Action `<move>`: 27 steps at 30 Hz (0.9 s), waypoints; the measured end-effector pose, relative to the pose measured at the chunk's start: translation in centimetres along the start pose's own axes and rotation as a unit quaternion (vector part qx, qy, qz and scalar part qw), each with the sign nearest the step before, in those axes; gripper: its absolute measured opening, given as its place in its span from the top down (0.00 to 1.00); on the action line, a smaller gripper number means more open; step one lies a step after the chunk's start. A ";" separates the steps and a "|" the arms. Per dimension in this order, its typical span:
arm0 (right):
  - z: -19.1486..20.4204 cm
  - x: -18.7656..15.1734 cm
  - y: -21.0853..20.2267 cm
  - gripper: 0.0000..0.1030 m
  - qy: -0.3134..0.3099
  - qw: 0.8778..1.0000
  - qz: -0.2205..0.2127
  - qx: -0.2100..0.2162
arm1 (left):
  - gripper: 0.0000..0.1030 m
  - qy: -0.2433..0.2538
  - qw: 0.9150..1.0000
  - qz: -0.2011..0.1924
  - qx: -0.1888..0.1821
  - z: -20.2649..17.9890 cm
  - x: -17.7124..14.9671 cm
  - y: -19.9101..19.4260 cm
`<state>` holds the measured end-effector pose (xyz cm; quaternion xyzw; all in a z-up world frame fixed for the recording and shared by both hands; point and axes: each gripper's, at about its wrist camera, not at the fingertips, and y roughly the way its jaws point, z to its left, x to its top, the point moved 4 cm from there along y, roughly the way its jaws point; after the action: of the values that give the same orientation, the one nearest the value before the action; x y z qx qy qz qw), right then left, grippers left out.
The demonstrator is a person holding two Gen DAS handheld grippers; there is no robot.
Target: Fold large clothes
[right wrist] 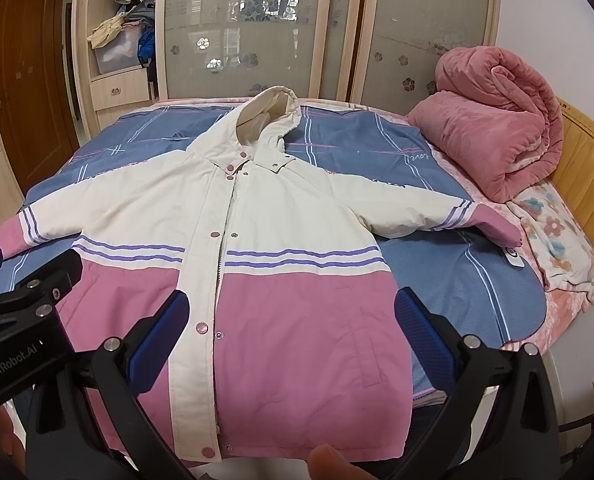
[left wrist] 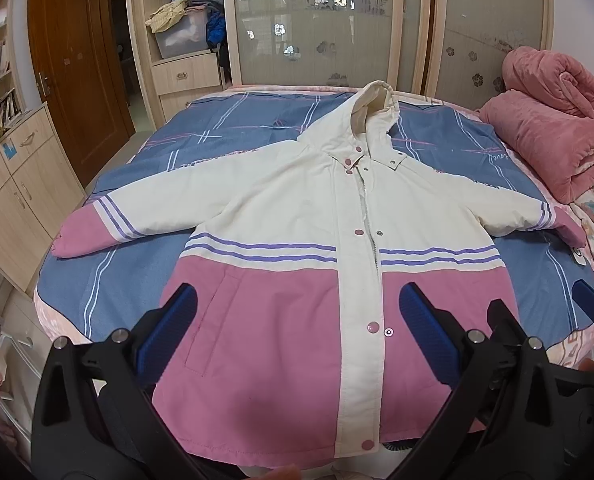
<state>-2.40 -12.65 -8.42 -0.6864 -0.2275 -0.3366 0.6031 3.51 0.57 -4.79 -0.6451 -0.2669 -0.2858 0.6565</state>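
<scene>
A cream and pink hooded jacket [left wrist: 297,216] [right wrist: 265,220] lies flat and front up on the bed, sleeves spread to both sides, hood toward the far end. Purple stripes cross its chest and cuffs. My left gripper [left wrist: 297,320] hovers open above the pink lower half, straddling the cream button placket. My right gripper [right wrist: 293,328] is also open, above the jacket's lower right panel near the hem. Nothing is held between either pair of blue fingers. The right gripper's body shows at the left wrist view's right edge [left wrist: 593,312]. A fingertip [right wrist: 333,460] shows at the bottom.
The bed has a blue striped sheet [left wrist: 217,140] [right wrist: 477,280]. A rolled pink blanket [left wrist: 553,128] [right wrist: 497,124] and a floral pillow [right wrist: 557,240] sit at its right. A wardrobe [left wrist: 317,20] stands behind, a wooden door [left wrist: 73,60] and drawers [left wrist: 13,184] at left.
</scene>
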 end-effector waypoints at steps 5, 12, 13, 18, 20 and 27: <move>0.2 0.0 0.2 0.01 -0.002 1.000 0.004 0.000 | 0.02 -0.001 1.000 0.004 0.000 0.0 0.0 0.4; 0.3 -0.2 0.9 0.01 -0.005 1.000 0.012 0.000 | 0.02 -0.003 1.000 0.011 0.001 0.2 -0.1 1.1; 0.3 -0.2 1.1 0.01 -0.006 1.000 0.014 0.000 | 0.02 -0.003 1.000 0.013 0.001 0.2 -0.1 1.3; 0.3 -0.2 2.3 0.01 -0.011 1.000 0.023 -0.002 | 0.02 -0.003 1.000 0.019 0.004 0.1 0.0 2.3; 0.4 -0.3 2.9 0.01 -0.016 1.000 0.022 -0.005 | 0.02 -0.004 1.000 0.019 0.005 0.1 0.0 2.7; -2.8 -0.2 8.7 0.01 0.011 0.999 0.038 -0.015 | 0.02 -0.021 1.000 0.008 0.006 0.8 0.2 4.9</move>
<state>3.21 -16.85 -14.31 -0.6998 -0.1889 -0.3244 0.6077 7.19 1.40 -8.03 -0.6489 -0.2770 -0.2657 0.6569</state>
